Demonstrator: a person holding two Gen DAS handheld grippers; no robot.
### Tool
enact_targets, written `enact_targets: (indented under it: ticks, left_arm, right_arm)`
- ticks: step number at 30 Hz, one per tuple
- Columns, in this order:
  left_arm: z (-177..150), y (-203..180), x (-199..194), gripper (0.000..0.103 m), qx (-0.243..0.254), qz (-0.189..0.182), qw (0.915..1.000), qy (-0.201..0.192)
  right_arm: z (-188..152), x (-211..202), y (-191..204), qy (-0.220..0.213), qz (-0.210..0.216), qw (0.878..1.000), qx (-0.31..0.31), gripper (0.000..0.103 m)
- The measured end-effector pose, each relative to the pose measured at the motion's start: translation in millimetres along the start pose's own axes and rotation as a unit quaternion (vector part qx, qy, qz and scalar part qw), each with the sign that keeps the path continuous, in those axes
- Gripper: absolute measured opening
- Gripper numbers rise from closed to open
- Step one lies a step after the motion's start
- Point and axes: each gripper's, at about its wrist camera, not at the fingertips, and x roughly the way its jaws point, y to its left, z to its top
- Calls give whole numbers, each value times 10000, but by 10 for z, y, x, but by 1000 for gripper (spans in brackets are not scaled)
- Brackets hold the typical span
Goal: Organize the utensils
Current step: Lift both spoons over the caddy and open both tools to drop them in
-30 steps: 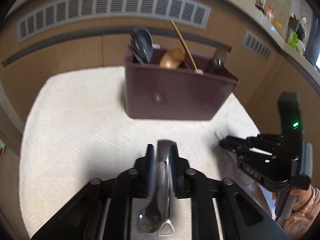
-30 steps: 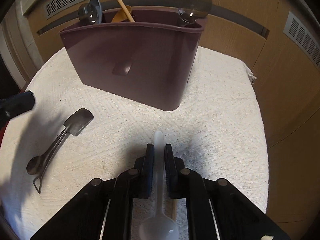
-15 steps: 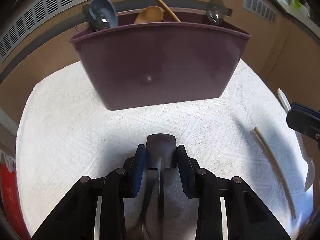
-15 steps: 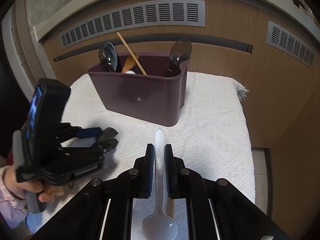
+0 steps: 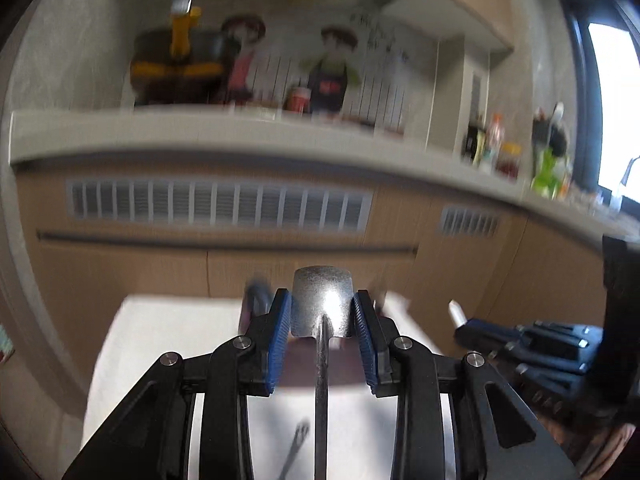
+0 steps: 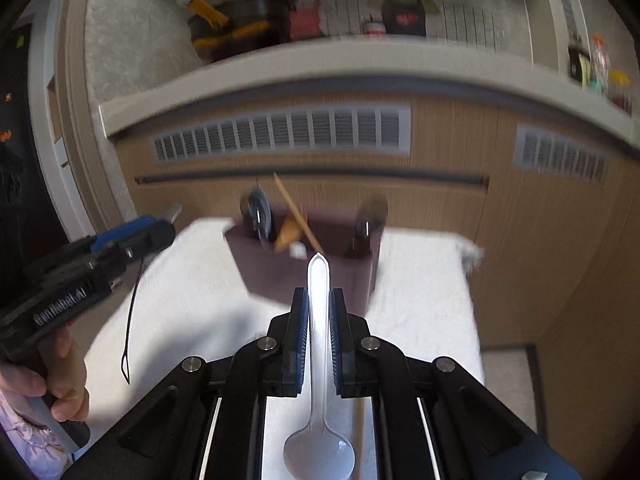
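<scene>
At the middle of the right wrist view, a dark purple bin (image 6: 320,276) is seen on a white cloth (image 6: 420,292). Its left part is filled with a grey spoon (image 6: 259,212), a wooden spoon (image 6: 291,232) and a thin wooden stick (image 6: 296,216) that leans to the upper left. Another dark spoon (image 6: 366,220) is stood in its right part. Whether a wall is set between the parts cannot be told.

Low in the middle of that view, the right gripper (image 6: 319,304) is clenched on a white plastic spoon (image 6: 318,360). The handle is pointed up toward the bin and the bowl lies at the bottom edge. At the left, the left gripper (image 6: 160,228) is held by a hand (image 6: 60,380), with a thin metal handle (image 6: 130,320) hanging down from it.

Low in the middle of the left wrist view, a flat metal tool (image 5: 323,304) is squeezed between the blue pads (image 5: 280,332) of the left gripper (image 5: 323,320). Only a little of the bin (image 5: 300,364) is seen behind it, blurred. At the right edge, the right gripper (image 5: 464,320) is seen with the white handle tip (image 5: 455,310) poking out.

Bare cloth is left to the right of the bin and in front of it. Behind the cloth's far edge, wooden cabinets (image 6: 440,200) with vents (image 6: 280,132) are stood close. The floor (image 6: 508,368) is seen past the cloth's right edge.
</scene>
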Motion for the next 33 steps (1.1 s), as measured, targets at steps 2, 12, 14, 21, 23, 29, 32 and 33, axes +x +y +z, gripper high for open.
enact_targets:
  ticks: [2,12,14,21,23,29,32,33]
  left_arm:
    - [288,-9,25,33,18,3,9986,-538]
    - [646,223,765,33,-120,35,9927,-1197]
    - [577,242,932,33,-172,57,9936,-1112]
    - [356,445,1355,33,-451,26,9950,-893]
    - [359,454,1366,33,-471,-19,9942,-968]
    - [390,432,1368,33,-366,-25,9897,-1381]
    - [297,401,1436,33,-217,54,9896,-1422]
    - [252,407,1473,33,-187,69,9902,-1385]
  right_arm:
    - [353,-70,43,-483,-140,9985,-198,9]
    - [1159,278,-125,-1437,-230,9893,-58,9]
    - [1143,435,-138,-1368,-257,9902,-95,9]
    - [975,959,-177,-869,-287,9957,-112,9]
    - [932,996,-190,-824,-242,9963,-93,9]
    - [974,853,-163,-1040,-283,9939,-241,9]
    - [991,795,-142,-1032,-198,9941,-287,9]
    - [973,796,-130,-991,-186,9944,-311,9]
